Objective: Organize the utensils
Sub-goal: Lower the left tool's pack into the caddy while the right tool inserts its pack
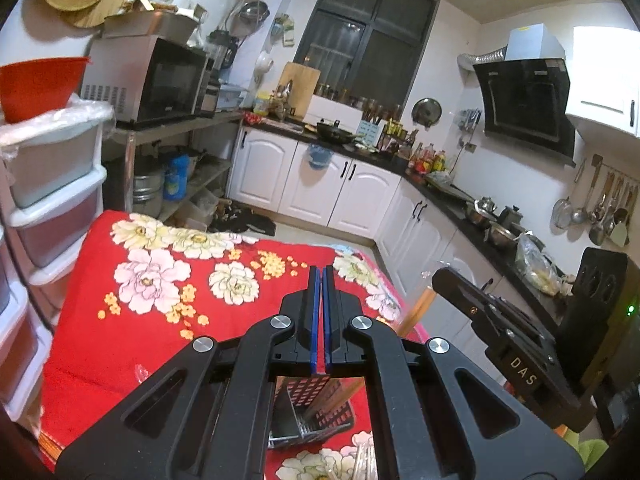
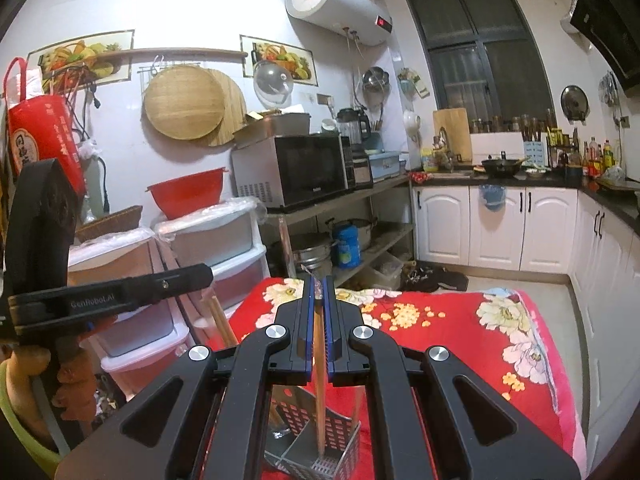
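Red flowered tablecloth [image 2: 460,320] under me, cluttered kitchen counters beyond.
Both my grippers half-hide the perforated metal holder [image 2: 320,452] on the cloth. My right gripper [image 2: 319,284], aimed slightly downward, is clamped on a wooden chopstick [image 2: 319,380] whose lower end stands in the holder; my left gripper [image 1: 321,276] is closed, empty.
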`<state>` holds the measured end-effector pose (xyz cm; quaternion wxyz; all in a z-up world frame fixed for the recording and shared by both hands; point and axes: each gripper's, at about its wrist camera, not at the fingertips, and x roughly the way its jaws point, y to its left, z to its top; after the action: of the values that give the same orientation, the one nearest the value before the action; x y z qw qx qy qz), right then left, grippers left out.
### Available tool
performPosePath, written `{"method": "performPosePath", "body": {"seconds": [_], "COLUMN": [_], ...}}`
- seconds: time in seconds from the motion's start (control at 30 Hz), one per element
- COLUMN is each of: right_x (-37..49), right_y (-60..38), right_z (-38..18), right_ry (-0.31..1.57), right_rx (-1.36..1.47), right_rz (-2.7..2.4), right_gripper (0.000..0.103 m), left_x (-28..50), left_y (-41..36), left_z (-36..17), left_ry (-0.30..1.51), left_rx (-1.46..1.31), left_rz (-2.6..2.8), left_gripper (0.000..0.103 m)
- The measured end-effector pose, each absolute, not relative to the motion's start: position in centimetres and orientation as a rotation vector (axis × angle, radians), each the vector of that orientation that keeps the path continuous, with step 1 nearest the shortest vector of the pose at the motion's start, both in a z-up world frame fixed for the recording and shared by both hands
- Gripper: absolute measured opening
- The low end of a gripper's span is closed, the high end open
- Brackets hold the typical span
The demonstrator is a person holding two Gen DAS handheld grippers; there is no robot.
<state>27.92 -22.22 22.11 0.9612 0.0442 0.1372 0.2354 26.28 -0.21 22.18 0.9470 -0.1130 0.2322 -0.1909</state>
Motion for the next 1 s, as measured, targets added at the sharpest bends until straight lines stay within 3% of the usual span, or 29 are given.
{"method": "performPosePath", "body": {"seconds": [0.67, 1.0], "right_x": [30.5, 30.1], "right_y": [-21.5, -21.8], "right_z": [16.1, 15.1], "right_ry": [0.376, 0.374], "right_rx": [0.129, 0.116], "right_rz": [0.475, 0.459], "right_gripper": [0.004, 0.005], "left_x": [27.9, 26.9], "left_y": [0.1, 0.4], "left_z": [15.9, 15.3], "left_ry": [0.594, 0.566], "left_rx": [-0.240, -0.204], "left_rz": [-0.358, -0.309], "left_gripper": [0.000, 0.000]}}
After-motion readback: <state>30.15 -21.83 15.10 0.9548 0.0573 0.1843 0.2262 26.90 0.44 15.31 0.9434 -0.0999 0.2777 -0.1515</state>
